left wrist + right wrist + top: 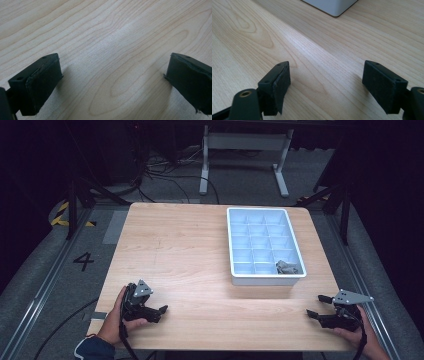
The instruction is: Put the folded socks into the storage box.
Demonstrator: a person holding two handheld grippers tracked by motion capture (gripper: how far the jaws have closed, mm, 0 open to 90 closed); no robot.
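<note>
A white compartment tray (232, 240) stands on the right half of the wooden table (180, 250). A small grey part (286, 267) lies in its near right compartment. My left gripper (159, 312) rests at the table's near left, held by a hand, and points right. Its jaws stand wide apart over bare wood, and its midpoint (112, 80) has nothing in it. My right gripper (318, 306) lies at the near right corner and points left. It is open (325, 82) with bare wood between its pads. A corner of the tray (332, 6) shows ahead of it.
A white desk frame (245, 155) and loose cables (165, 175) stand on the grey floor beyond the table. Black stands (75, 205) flank the table on both sides. A floor mark "4" (83, 261) lies to the left.
</note>
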